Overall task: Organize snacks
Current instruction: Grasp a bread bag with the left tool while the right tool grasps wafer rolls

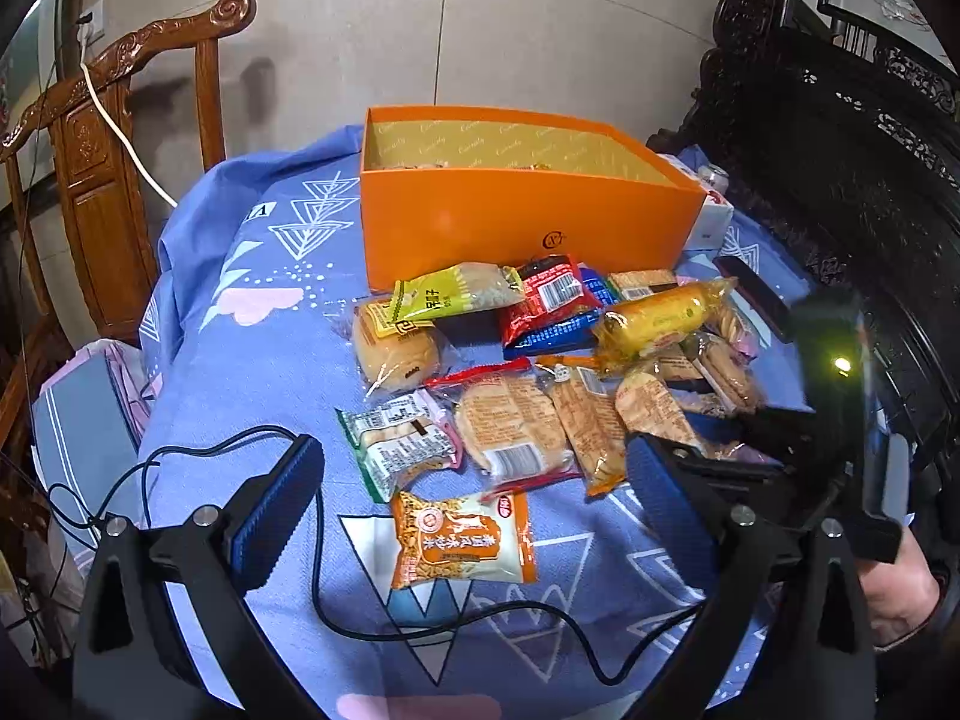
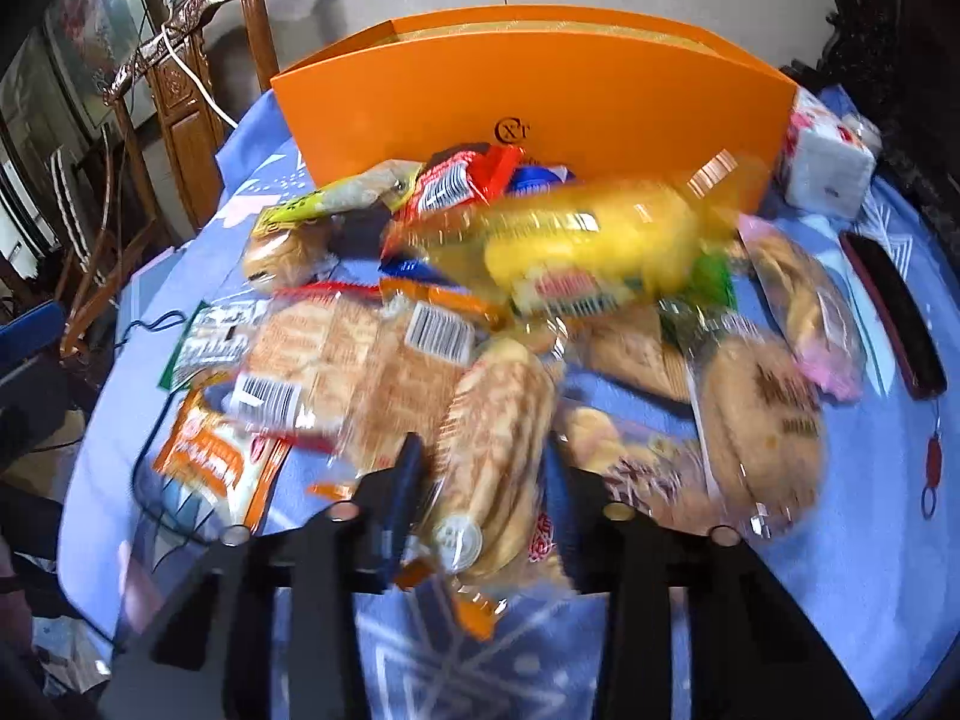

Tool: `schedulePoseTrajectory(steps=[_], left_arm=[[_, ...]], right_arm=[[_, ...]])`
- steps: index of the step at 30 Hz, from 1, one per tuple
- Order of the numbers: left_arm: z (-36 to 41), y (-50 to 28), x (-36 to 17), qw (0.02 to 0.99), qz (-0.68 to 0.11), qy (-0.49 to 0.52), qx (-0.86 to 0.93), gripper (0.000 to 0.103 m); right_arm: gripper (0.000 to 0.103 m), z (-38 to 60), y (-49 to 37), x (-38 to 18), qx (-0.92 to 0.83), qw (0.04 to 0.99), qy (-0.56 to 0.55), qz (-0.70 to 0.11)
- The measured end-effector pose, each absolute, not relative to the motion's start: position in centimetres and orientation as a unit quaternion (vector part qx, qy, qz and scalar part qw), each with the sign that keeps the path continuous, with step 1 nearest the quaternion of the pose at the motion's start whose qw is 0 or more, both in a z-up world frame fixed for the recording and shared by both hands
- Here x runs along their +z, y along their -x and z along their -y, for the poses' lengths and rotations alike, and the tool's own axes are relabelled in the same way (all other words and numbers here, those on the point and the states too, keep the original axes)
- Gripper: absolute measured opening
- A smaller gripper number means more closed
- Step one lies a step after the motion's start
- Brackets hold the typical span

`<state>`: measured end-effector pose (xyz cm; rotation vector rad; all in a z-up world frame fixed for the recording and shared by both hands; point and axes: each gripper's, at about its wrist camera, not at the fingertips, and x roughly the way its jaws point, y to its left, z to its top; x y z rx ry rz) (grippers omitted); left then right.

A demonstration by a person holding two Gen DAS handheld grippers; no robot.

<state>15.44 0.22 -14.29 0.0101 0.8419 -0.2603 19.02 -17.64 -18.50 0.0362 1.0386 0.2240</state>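
Barely begun: the snacks (image 1: 540, 372) lay heaped ahead of both grippers, short of the box (image 1: 528, 210), as the left gripper (image 1: 474, 498) hung spread and empty, the right gripper (image 2: 486, 480) closed around a biscuit pack (image 2: 498, 450).

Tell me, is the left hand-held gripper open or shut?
Open. The left hand-held gripper has its blue-padded fingers spread wide above the orange snack packet, gripping nothing.
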Motion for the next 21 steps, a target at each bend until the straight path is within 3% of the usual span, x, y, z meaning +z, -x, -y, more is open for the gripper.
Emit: schedulePoseTrajectory(steps=[3,16,17,19,21], left_arm=[[0.4,-15.8,-14.5,0.902,-0.411,-0.003,-0.132,0.099],[8.5,-19.8,-19.7,0.864,-0.468,-0.024,-0.188,0.098],[8.8,-20.0,-20.0,0.863,-0.469,-0.027,-0.186,0.096],[9.4,-20.6,-20.9,0.858,-0.477,-0.03,-0.187,0.076],[10.0,-21.0,-22.0,0.851,-0.488,-0.037,-0.19,0.066]], right_arm=[[0.025,19.0,-16.9,-17.8,0.119,0.864,-0.056,-0.487],[0.023,22.6,-11.0,-17.2,0.108,0.864,-0.07,-0.486],[0.023,23.0,-10.6,-17.1,0.106,0.864,-0.075,-0.486],[0.023,23.8,-9.6,-17.1,0.098,0.864,-0.085,-0.486],[0.023,24.2,-9.2,-17.5,0.087,0.866,-0.079,-0.487]])
